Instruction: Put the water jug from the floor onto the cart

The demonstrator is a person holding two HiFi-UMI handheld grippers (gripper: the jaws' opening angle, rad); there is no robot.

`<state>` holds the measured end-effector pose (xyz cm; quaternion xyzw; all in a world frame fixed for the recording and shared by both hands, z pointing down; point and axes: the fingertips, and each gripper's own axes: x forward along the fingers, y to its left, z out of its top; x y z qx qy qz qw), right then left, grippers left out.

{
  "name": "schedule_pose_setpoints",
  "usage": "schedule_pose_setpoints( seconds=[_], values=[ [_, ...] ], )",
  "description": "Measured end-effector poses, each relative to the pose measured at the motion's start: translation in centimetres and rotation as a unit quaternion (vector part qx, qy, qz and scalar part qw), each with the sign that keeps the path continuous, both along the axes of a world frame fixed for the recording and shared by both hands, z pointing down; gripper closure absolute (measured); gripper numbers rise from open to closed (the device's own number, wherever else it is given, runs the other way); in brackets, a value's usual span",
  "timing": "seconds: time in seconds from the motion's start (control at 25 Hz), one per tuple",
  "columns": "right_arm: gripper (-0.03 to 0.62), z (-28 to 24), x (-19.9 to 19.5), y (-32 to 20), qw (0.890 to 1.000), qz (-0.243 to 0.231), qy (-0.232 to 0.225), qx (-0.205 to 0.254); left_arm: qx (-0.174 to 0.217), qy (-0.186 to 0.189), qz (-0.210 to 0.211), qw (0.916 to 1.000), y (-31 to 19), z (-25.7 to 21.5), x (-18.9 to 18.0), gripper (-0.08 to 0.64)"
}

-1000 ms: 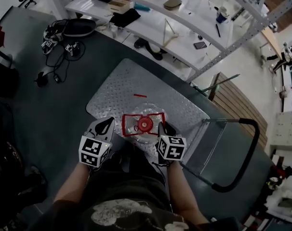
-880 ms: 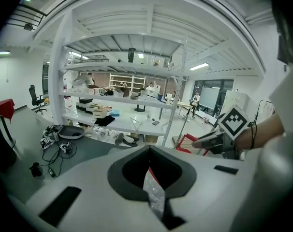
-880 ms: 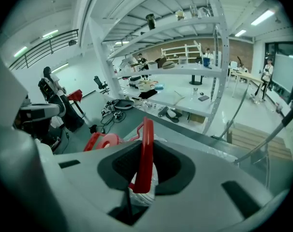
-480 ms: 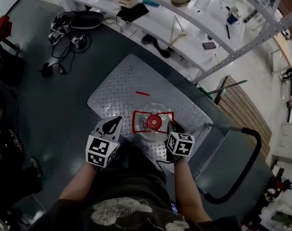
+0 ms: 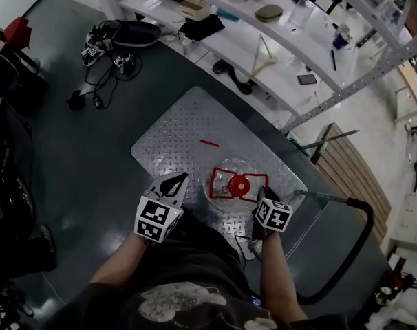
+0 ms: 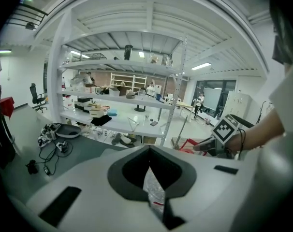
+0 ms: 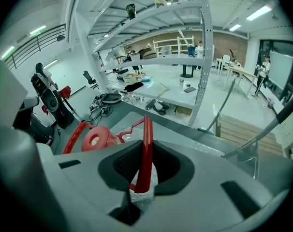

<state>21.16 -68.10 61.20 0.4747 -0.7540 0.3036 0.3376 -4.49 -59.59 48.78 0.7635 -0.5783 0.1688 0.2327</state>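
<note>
Left hand-held gripper (image 5: 177,181) just beside the water jug (image 5: 237,184), jaws nearly together, crinkled clear plastic (image 6: 153,187) pinched in the slit. Jug is over the cart (image 5: 174,126) deck, further right on it than a second ago, nearer the push bar (image 5: 367,216). Right hand-held gripper (image 5: 263,198) clamps the jug's red handle (image 7: 146,144), jaws just tightened slightly. Reads as set-down; contact with deck unclear

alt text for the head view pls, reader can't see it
Seen from above, a person's right claw grips the red handle of a clear plastic water jug with a red cap, over a diamond-plate metal cart; the left claw is at its left side. White shelves and black cables on the dark floor lie beyond.
</note>
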Motion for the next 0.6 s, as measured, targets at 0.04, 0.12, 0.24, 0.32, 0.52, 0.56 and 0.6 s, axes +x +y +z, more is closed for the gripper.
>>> schedule_pose_setpoints(
  seconds=[0.04,0.12,0.24,0.32,0.52,0.56,0.6],
  values=[
    [0.546,0.2,0.4,-0.1,1.0,0.002,0.002,-0.002,-0.001,0.001,0.001,1.0,-0.1,0.0,0.2,0.554],
    [0.548,0.4,0.8,-0.1,1.0,0.003,0.005,-0.004,-0.001,0.002,0.004,1.0,-0.1,-0.2,0.5,0.552],
    [0.552,0.7,0.5,-0.2,1.0,-0.003,0.006,0.001,0.004,-0.002,0.008,1.0,-0.1,-0.6,0.6,0.554],
    [0.552,0.8,0.4,-0.4,1.0,-0.004,0.004,0.005,0.006,-0.004,0.01,0.9999,-0.2,-0.7,0.9,0.554],
    [0.551,0.2,0.0,-0.6,1.0,-0.011,-0.011,0.012,0.011,-0.006,0.017,0.9998,-0.6,-0.8,1.5,0.554],
    [0.551,0.2,-0.1,-0.7,1.0,-0.013,-0.018,0.012,0.012,-0.006,0.019,0.9997,-0.8,-0.9,1.6,0.552],
    [0.551,0.1,-0.1,-0.7,1.0,-0.013,-0.025,0.012,0.012,-0.007,0.021,0.9997,-0.9,-0.9,1.6,0.554]
  ],
)
